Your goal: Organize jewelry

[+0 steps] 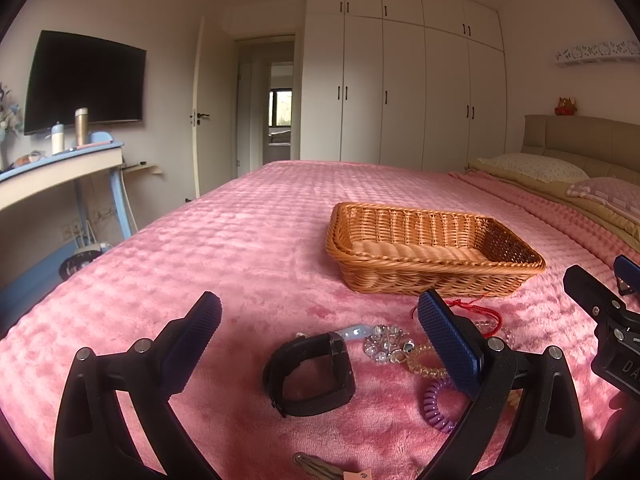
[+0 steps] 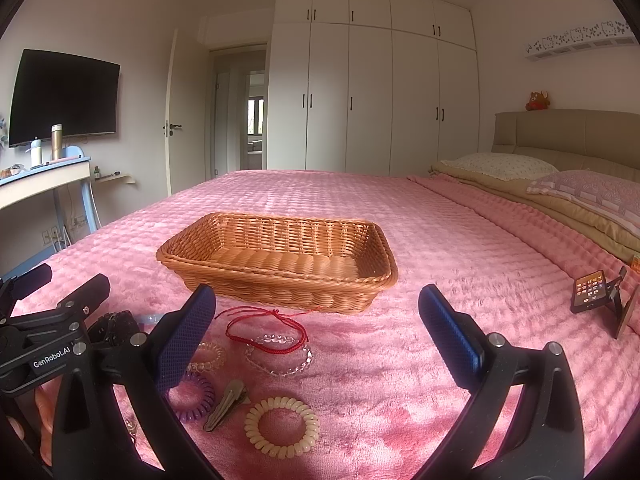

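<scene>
I have both claws spread wide and gripping nothing, the left claw [image 1: 320, 332] over the black rubbery wristwatch [image 1: 310, 374], the right claw [image 2: 316, 324] above the red cord bracelet [image 2: 266, 330] and clear bead bracelet [image 2: 280, 356]. All lie on the plush pink bedspread [image 2: 400, 220] before the empty woven wicker basket [image 2: 280, 276]. The watch looks springy; I'd pinch its strap. Beads seem slippery and light.

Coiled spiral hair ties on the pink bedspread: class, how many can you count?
2. The purple spiral tie lies partly behind the right gripper's left finger; the cream spiral tie lies nearer the camera, beside the hair clip. Others may be hidden behind the grippers.
</scene>
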`<state>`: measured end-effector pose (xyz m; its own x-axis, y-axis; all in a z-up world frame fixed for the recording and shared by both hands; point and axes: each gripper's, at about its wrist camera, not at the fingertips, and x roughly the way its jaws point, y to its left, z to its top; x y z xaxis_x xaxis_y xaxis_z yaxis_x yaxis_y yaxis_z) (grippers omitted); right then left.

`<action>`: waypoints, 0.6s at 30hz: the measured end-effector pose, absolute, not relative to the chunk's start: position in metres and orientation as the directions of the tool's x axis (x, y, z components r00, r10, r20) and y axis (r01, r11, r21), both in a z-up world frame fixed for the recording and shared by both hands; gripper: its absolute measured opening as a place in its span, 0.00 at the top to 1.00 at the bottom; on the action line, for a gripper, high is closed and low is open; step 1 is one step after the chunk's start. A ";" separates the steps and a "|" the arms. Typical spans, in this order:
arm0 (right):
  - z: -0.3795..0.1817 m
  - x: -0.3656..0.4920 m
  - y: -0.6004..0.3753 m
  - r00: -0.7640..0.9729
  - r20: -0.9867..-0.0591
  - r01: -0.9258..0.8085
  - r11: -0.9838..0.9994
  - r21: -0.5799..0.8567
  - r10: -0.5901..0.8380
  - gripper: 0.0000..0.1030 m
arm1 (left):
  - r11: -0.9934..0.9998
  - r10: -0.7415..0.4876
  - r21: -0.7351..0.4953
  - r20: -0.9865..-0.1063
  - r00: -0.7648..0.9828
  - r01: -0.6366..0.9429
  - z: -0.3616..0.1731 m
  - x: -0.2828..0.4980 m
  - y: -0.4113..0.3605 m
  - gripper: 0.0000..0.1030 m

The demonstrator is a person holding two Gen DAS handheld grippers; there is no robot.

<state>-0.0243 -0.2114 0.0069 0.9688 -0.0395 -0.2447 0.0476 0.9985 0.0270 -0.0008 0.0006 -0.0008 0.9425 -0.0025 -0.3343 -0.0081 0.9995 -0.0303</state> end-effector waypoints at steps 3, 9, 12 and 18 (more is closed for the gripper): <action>0.007 -0.024 -0.211 0.969 -0.246 0.047 0.999 0.027 -0.039 0.06 | 1.000 -0.005 -0.030 -0.334 0.943 -0.005 -0.001 -0.001 0.001 0.07; 0.007 -0.024 -0.211 0.969 -0.245 0.048 0.999 0.027 -0.040 0.06 | 1.000 -0.004 -0.027 -0.328 0.945 -0.005 -0.001 -0.001 0.000 0.07; 0.007 -0.025 -0.211 0.970 -0.241 0.049 0.998 0.026 -0.042 0.06 | 1.000 -0.003 -0.024 -0.328 0.945 -0.005 -0.001 -0.001 0.000 0.07; 0.001 -0.019 -0.215 0.965 -0.261 0.052 0.998 0.037 -0.040 0.06 | 0.999 -0.004 -0.043 -0.329 0.944 -0.010 -0.004 0.002 0.004 0.07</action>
